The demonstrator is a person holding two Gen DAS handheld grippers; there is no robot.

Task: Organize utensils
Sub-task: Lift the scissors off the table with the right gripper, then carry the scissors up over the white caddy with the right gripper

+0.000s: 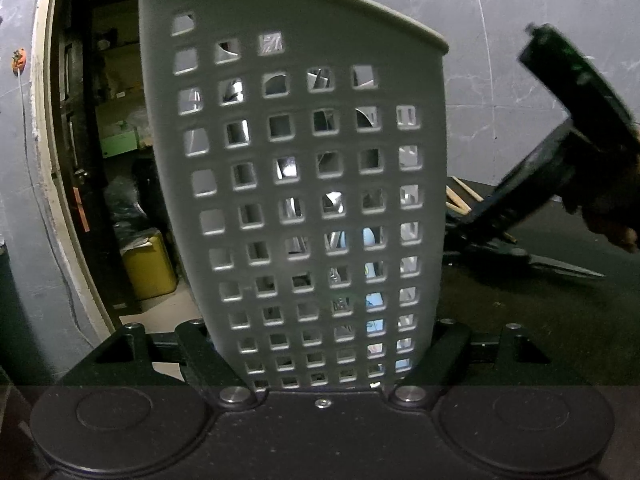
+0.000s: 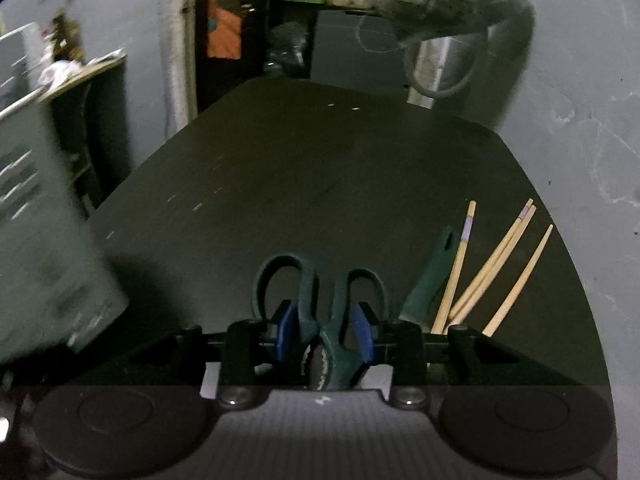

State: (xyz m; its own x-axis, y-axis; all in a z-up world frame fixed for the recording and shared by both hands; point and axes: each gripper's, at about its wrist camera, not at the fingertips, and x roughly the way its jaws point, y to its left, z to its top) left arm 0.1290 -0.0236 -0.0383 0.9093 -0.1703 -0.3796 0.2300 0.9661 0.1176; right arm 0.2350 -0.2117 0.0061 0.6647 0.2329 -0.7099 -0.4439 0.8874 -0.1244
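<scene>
Gripping basket (image 1: 304, 184), left jaws | right jaws astride scissors (image 2: 320, 304); chopsticks (image 2: 496, 272) only right view

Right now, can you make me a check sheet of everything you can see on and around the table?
Surface: dark table, a few pale specks.
Job's things: grey holder with square holes, standing upright, utensils inside; green-handled scissors; four wooden chopsticks lying loose; a green handle beside them.
Clutter: nothing seen.
Grippers: left gripper has its fingers against the holder's sides; right gripper has blue pads on either side of the scissors' handles, with its grip unclear.
Cables: thin wire down the wall.
Surroundings: grey marbled wall; open doorway with a yellow container.
</scene>
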